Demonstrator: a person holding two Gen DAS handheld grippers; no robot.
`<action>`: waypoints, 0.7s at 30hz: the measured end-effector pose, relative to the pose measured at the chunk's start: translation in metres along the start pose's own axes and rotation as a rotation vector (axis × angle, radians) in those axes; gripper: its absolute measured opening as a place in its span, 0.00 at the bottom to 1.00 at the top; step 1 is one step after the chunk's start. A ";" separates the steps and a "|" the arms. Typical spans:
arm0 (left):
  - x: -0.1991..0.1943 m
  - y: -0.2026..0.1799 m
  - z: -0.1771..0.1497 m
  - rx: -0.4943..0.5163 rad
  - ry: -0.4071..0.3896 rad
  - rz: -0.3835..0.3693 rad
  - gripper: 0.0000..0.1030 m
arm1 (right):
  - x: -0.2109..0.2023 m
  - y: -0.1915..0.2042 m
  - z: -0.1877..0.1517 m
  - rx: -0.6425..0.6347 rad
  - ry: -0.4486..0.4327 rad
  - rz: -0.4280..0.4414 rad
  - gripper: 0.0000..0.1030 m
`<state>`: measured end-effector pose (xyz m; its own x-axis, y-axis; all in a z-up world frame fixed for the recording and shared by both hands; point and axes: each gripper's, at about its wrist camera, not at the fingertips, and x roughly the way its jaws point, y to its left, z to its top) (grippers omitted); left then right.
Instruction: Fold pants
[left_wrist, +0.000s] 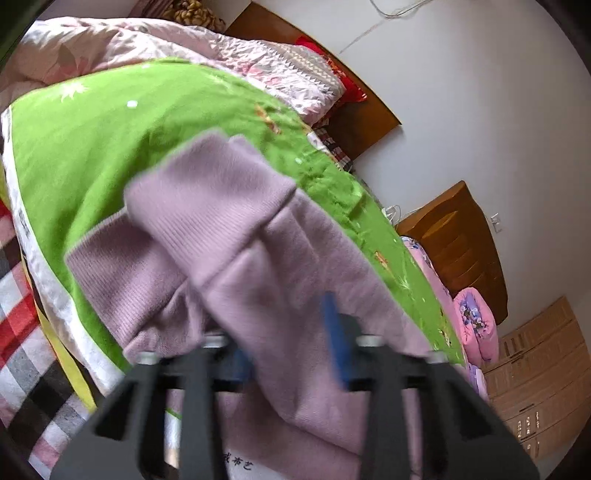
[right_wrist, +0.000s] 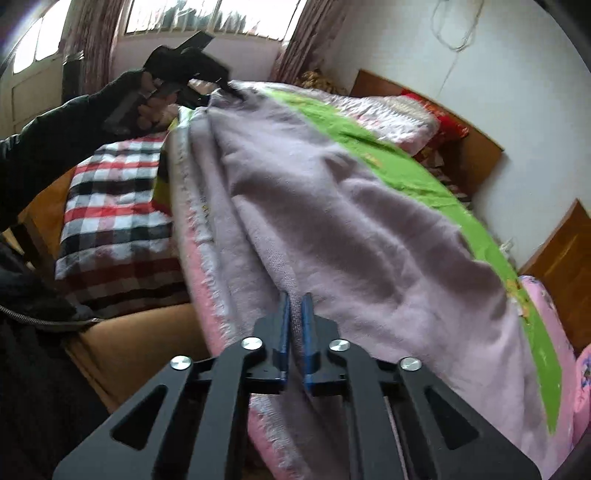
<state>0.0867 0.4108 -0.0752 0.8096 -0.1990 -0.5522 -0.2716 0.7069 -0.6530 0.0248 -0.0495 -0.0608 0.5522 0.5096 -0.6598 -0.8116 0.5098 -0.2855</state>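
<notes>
The lilac pants (right_wrist: 332, 229) lie stretched across the green blanket (right_wrist: 424, 177) on the bed, near its edge beside the plaid quilt (right_wrist: 114, 221). The right tongs (right_wrist: 296, 332) are clenched on the near edge of the fabric. The left tongs (left_wrist: 295, 332) grip the far end, where ribbed cuffs (left_wrist: 207, 206) drape over the blue fingers (left_wrist: 334, 332); a gloved left hand (right_wrist: 147, 99) holds them.
</notes>
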 end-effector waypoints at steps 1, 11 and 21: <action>-0.003 -0.004 0.003 0.017 -0.005 0.007 0.10 | -0.002 -0.003 0.001 0.013 -0.018 -0.017 0.03; -0.037 -0.023 0.015 0.140 -0.030 0.138 0.15 | -0.043 -0.022 0.016 0.088 -0.101 0.019 0.02; -0.021 0.035 -0.016 0.008 0.004 0.175 0.21 | -0.013 -0.001 -0.005 0.061 0.017 0.074 0.02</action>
<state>0.0517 0.4287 -0.0948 0.7480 -0.0752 -0.6594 -0.4042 0.7364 -0.5425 0.0175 -0.0601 -0.0559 0.4877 0.5358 -0.6892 -0.8364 0.5129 -0.1932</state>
